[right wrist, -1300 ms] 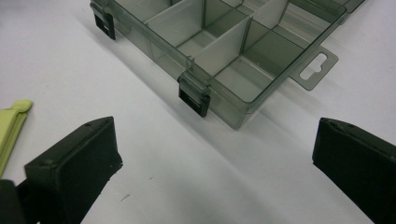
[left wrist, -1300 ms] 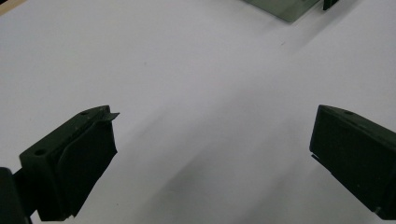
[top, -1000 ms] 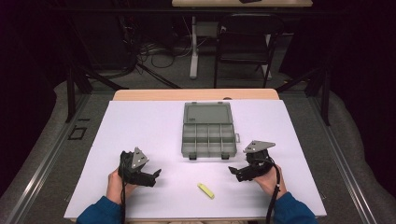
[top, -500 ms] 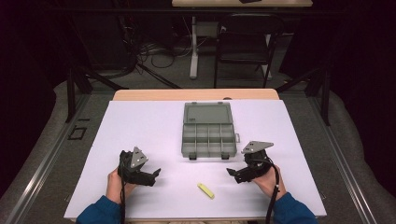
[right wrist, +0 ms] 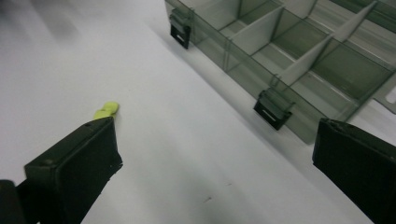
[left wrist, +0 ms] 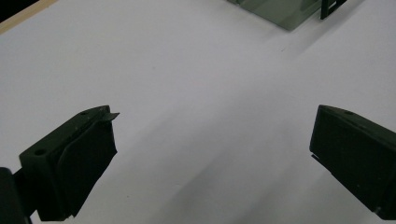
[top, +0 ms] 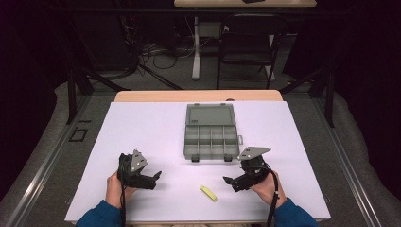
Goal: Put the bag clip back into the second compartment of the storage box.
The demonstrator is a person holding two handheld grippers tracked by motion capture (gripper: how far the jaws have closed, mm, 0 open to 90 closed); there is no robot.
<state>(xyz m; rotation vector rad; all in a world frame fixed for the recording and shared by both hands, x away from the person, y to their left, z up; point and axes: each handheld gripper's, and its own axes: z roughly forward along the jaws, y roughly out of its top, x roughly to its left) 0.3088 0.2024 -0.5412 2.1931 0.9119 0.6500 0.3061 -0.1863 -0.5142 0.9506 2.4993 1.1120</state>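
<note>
White table (top: 142, 123) unchanged; right gripper (top: 229, 182) has edged toward yellow piece (top: 208, 193).

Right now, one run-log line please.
left gripper: open, empty | right gripper: open, empty | yellow piece: on table between them | box: lid open

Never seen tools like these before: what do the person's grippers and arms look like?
Each hand holds a black gripper: left gripper, right gripper. Both have two blocky black jaws, a grey three-cornered plate on top and a trailing black cable. The sleeves are blue.
</note>
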